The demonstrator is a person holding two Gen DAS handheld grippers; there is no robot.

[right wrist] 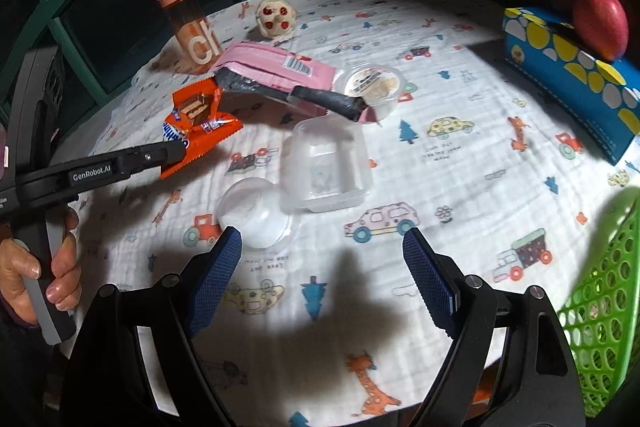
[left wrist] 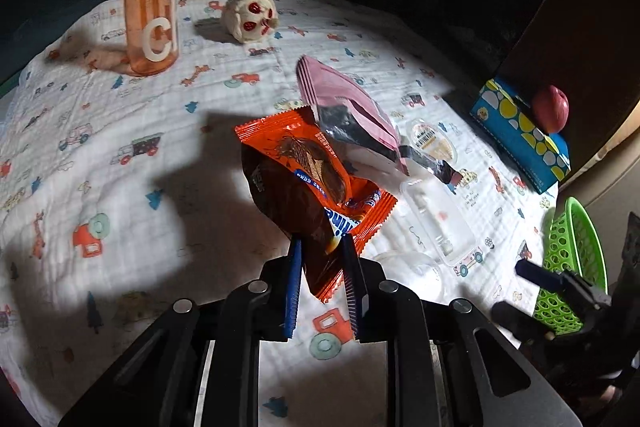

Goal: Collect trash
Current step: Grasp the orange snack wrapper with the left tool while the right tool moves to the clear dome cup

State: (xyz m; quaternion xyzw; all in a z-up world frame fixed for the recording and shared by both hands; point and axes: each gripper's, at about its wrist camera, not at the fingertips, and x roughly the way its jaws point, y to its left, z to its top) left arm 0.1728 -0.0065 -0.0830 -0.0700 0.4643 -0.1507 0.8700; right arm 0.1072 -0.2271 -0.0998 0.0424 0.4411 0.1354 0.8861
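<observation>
My left gripper (left wrist: 322, 247) is shut on the lower corner of an orange snack wrapper (left wrist: 304, 167), which hangs lifted off the cloth. The right wrist view shows the same wrapper (right wrist: 200, 123) pinched at the tip of the left gripper (right wrist: 176, 151), with a hand on its handle. My right gripper (right wrist: 322, 239) stands open over the cloth with nothing between its fingers. Just beyond its left finger lies a round clear plastic cup (right wrist: 256, 215). Past that sit a clear plastic tray (right wrist: 324, 167), a pink torn bag (right wrist: 276, 67) and a small pudding cup (right wrist: 372, 83).
A green mesh basket (right wrist: 600, 287) stands at the right edge of the table. Behind it is a blue tissue box (right wrist: 568, 67) with a red apple (right wrist: 600, 23) on top. An orange water bottle (right wrist: 188, 23) and a skull toy (right wrist: 276, 15) stand at the far side.
</observation>
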